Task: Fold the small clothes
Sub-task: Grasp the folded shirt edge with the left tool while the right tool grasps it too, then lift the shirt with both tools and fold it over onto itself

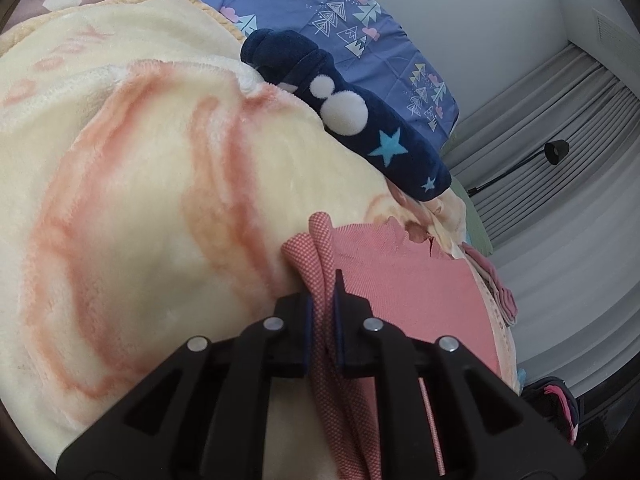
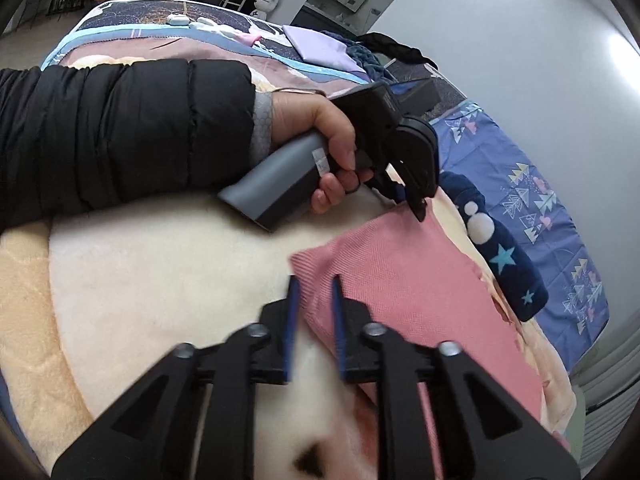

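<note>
Cloth (image 1: 408, 280), pink, lies on the cream blanket (image 1: 140, 168) covering the bed. My left claw (image 1: 322, 300) is clamped on a bunched fold at its edge, the fabric pinched upright between both fingers. From the right wrist view I see my left hand (image 2: 320, 140) around the gray handle, tips at the far corner. My right claw (image 2: 314, 308) sits parted at the near corner, nothing between its fingers. A navy garment (image 1: 360, 120) with stars lies just beyond the cloth.
</note>
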Tool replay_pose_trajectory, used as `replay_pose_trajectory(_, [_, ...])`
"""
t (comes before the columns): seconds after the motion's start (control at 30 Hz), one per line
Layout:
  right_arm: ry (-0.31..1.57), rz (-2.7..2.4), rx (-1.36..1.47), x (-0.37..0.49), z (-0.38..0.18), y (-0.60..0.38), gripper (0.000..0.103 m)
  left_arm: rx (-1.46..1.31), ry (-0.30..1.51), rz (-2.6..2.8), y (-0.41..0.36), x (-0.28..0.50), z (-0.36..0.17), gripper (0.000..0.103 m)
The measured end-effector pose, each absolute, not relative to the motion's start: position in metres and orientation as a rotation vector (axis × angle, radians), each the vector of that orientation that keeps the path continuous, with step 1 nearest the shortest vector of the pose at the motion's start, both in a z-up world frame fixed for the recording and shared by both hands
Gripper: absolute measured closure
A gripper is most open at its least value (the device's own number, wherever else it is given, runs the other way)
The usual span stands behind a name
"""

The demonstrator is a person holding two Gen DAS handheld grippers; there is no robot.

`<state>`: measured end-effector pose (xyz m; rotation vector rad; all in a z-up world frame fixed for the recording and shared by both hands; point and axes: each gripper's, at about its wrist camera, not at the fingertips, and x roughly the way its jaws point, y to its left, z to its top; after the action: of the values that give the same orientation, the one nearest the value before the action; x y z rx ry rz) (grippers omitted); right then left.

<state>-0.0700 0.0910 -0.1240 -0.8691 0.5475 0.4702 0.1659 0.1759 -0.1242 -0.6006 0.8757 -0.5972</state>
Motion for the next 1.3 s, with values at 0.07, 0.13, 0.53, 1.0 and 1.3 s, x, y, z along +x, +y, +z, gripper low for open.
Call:
replay_pose_trajectory(0.07, [0.558, 0.464, -0.879, -0.071, -0.126, 0.089, 0.071, -0.597, 0.891, -0.610, 0.175, 0.165, -0.125, 0.090])
replay_pose_trajectory(0.13, [0.569, 0.462, -0.886, -0.070, -0.128, 0.091, 0.071, -0.583, 0.900, -0.620, 0.174, 0.164, -0.125, 0.087])
replay_pose_trajectory(0.53, [0.576, 0.397, -0.950, -0.044, -0.148, 0.118, 0.070, -0.532, 0.931, -0.654, 0.163, 0.162, -0.127, 0.078])
replay_pose_trajectory(1.0, [0.608, 0.356, -0.883, -0.028, -0.147, 0.112, 0.076, -0.502, 0.925, -0.634, 0.159, 0.162, -0.127, 0.076])
replay_pose_trajectory(1.3, [0.598, 0.384, -0.852, -0.031, -0.146, 0.109, 0.087, -0.475, 0.921, -0.619, 0.155, 0.160, -0.125, 0.075])
